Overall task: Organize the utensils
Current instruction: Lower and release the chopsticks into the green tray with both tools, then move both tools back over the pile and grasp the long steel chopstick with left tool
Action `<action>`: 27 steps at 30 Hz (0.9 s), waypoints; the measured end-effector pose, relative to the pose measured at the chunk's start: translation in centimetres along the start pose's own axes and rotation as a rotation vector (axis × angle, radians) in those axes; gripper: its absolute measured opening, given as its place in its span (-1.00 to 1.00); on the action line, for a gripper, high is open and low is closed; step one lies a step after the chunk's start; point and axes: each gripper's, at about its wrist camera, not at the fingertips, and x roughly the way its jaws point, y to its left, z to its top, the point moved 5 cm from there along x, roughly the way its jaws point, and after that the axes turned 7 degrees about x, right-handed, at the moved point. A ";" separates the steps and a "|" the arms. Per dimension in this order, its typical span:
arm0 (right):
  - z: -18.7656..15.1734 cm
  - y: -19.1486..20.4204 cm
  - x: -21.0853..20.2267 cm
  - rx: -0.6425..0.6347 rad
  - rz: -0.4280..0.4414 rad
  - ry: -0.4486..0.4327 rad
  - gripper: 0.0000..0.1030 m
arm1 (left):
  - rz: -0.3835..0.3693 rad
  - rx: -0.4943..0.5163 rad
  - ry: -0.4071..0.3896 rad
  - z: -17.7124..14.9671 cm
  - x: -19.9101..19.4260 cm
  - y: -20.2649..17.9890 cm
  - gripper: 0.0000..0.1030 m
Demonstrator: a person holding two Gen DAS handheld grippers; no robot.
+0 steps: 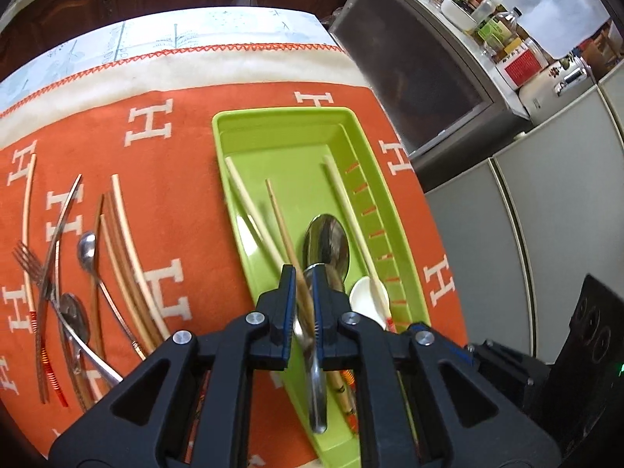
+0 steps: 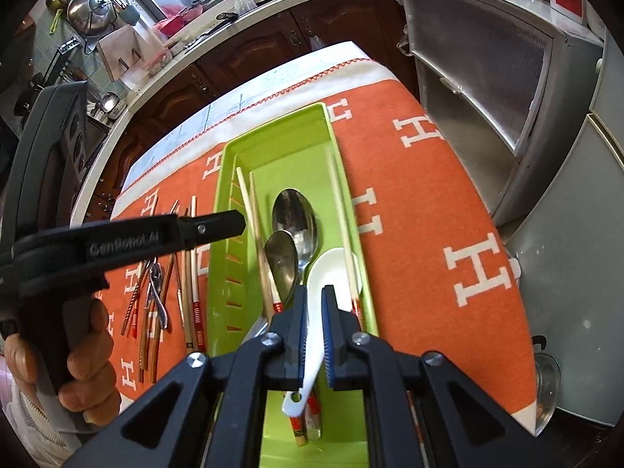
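The left claw [image 1: 300,296] hides the handles of the steel spoon [image 1: 327,241] and the brown chopstick [image 1: 282,218] it straddles; whether its pads press on either cannot be told. The near end of the green tray [image 1: 241,117] vanishes under that claw's black frame. The chopstick along the tray's slotted wall [image 1: 343,195] is blurred. In the right view, the right claw [image 2: 314,323] covers the middle of the white spoon's handle [image 2: 331,269]. The loose cutlery on the orange cloth [image 2: 429,195] is partly hidden behind the left claw's finger [image 2: 210,228].
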 end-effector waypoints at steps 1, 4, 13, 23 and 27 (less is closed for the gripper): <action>0.0 0.1 0.0 0.003 0.004 0.002 -0.86 | 0.003 0.003 -0.001 -0.3 -0.5 0.1 -0.75; -0.1 0.2 -0.1 0.016 0.017 0.011 -0.86 | 0.028 0.010 -0.014 -0.9 -1.8 0.3 -0.59; -0.7 0.7 -0.3 0.052 0.017 0.042 -0.86 | 0.113 0.016 -0.071 -3.2 -6.2 2.3 -0.47; -1.5 2.6 -0.8 0.057 0.052 0.054 -0.86 | 0.209 -0.010 -0.107 -6.2 -9.4 6.2 -0.41; -1.8 3.8 -1.1 0.036 0.058 0.050 -0.86 | 0.232 -0.040 -0.110 -7.6 -10.4 8.6 -0.41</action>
